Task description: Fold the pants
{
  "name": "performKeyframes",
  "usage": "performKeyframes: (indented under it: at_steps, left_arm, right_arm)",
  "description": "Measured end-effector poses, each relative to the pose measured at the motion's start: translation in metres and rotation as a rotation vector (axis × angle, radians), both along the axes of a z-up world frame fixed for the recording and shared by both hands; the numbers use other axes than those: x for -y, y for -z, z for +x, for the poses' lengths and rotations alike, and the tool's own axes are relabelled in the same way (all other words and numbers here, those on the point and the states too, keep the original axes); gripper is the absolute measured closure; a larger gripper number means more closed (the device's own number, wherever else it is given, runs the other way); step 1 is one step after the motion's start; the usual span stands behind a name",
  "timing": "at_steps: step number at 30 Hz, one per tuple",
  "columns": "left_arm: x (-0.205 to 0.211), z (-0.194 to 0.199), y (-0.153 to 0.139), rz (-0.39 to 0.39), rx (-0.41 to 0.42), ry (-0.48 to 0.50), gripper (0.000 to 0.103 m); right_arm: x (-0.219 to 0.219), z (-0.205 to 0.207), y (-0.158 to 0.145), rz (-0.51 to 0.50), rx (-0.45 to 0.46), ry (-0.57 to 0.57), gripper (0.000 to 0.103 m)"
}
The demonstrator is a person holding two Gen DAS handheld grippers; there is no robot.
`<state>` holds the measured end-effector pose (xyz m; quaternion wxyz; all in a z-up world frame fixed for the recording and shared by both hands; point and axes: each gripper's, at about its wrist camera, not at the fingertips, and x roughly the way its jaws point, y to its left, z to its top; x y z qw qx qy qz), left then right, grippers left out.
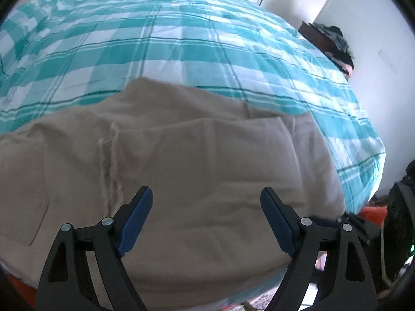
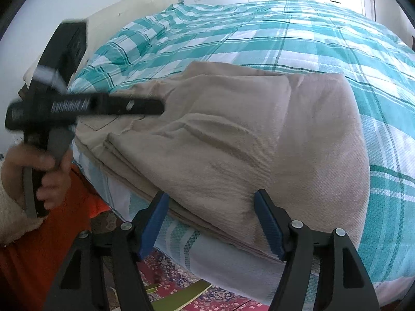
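Folding pants: both tongs released, garment resting doubled at the bed edge.

Pants (image 2: pixel 233 140) lie on the checked bedspread (image 2: pixel 311 41) near the bed's front edge, one layer turned over another so that stacked hems show along the near side; this placement keeps the fold within reach of both hands. Left tongs (image 1: pixel 206 215) stand wide above the cloth, nothing between the pads. Right tongs (image 2: pixel 210 221) stand fairly wide over the near edge, also gripping nothing. Judgement: one fold is complete; a further fold probably remains. A hand (image 2: pixel 39 171) grips the left tool's handle beside the bed.
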<state>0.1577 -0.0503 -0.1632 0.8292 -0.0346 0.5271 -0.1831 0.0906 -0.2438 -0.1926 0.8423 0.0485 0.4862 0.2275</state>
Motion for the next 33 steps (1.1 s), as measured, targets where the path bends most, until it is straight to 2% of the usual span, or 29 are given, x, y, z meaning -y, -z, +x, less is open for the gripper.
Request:
performKeyframes:
  at_steps: [5,11,16,20,24,29,33]
  left_arm:
    - [0.004,0.008,0.032,0.058,-0.07,0.004,0.016]
    - [0.003,0.0,0.023,0.05,-0.056,0.022,0.016]
    - [0.001,-0.008,0.015,0.014,-0.042,0.016,0.016]
    - [0.008,-0.012,0.027,0.052,-0.066,0.047,0.016]
    - [0.011,-0.016,0.027,0.08,-0.042,0.065,0.015]
    - [0.006,-0.015,0.022,0.041,-0.054,0.043,0.015]
    - [0.004,-0.018,0.011,0.014,-0.026,0.033,0.016]
  right_arm:
    - [0.0,-0.002,0.0,-0.008,0.009,-0.005,0.034]
    - [0.0,-0.002,0.0,-0.008,0.008,-0.005,0.033]
    - [0.001,-0.002,0.0,0.0,0.003,-0.003,0.033]
    - [0.0,-0.002,0.0,-0.005,0.006,-0.004,0.033]
    - [-0.002,-0.003,0.0,-0.009,0.007,-0.004,0.033]
    - [-0.002,-0.003,0.0,-0.01,0.008,-0.004,0.033]
    - [-0.002,-0.003,0.0,-0.009,0.008,-0.005,0.033]
